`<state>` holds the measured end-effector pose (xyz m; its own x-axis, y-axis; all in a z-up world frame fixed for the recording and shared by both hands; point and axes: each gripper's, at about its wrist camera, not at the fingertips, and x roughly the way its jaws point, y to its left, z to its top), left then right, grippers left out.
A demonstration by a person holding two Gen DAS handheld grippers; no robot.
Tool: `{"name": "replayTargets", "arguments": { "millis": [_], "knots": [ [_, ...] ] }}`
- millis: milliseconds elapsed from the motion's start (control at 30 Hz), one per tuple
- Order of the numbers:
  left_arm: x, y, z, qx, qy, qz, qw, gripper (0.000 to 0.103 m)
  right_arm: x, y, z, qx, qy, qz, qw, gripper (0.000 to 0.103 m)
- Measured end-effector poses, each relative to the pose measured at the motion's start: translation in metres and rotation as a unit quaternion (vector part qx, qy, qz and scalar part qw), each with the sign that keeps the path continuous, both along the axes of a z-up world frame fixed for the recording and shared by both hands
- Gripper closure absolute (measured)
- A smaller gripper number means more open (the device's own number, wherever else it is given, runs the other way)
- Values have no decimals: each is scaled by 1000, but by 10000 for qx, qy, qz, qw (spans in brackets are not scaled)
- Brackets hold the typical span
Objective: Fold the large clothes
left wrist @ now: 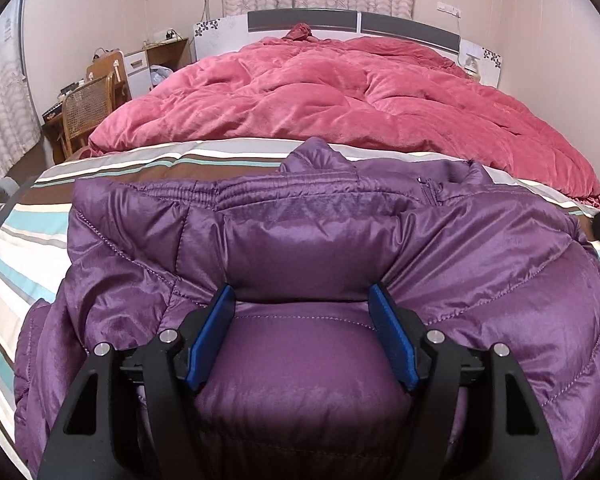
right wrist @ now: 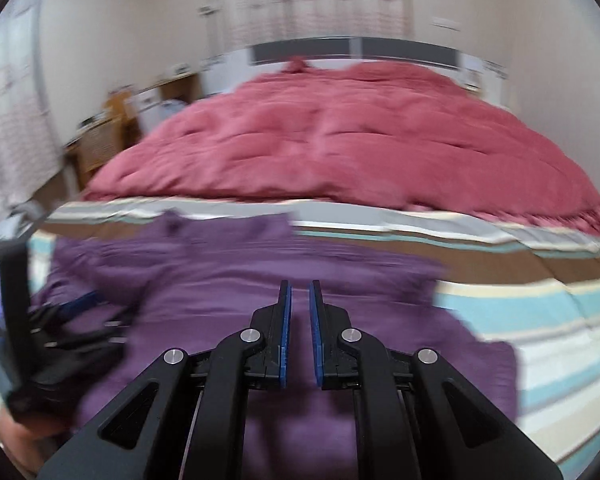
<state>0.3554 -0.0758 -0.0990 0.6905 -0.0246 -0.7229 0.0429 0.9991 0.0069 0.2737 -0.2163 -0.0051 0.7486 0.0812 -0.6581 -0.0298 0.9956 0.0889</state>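
Note:
A shiny purple puffer jacket (left wrist: 300, 248) lies bunched on the striped bed sheet (left wrist: 24, 264). My left gripper (left wrist: 302, 294) is open, its blue pads (left wrist: 214, 336) pressed down on either side of a puffed fold of the jacket. In the blurred right wrist view the jacket (right wrist: 228, 280) lies below and ahead. My right gripper (right wrist: 299, 292) hovers above it, jaws nearly together with a narrow gap and nothing between them. The left gripper (right wrist: 80, 320) also shows at the far left of that view, on the jacket.
A pink quilted duvet (left wrist: 340, 100) covers the far half of the bed, up to the headboard (left wrist: 304, 22). A wicker chair (left wrist: 86, 112) and wooden desk (left wrist: 164, 54) stand left of the bed. Curtains hang behind.

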Motion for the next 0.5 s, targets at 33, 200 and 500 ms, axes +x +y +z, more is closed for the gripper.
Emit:
{"name": "replayTargets", "arguments": {
  "millis": [33,200,500],
  "knots": [
    [-2,1,0,-21,-15,14,10000,32,6,9,-6,12,83,98,9999,94],
    [-3,7,0,-211,-16,13,9998,32,29,21,-48,-89,533,25,9985,94],
    [-12,17,12,-373,39,-186,9991,25,29,11,-50,222,547,24,9983,94]
  ]
}}
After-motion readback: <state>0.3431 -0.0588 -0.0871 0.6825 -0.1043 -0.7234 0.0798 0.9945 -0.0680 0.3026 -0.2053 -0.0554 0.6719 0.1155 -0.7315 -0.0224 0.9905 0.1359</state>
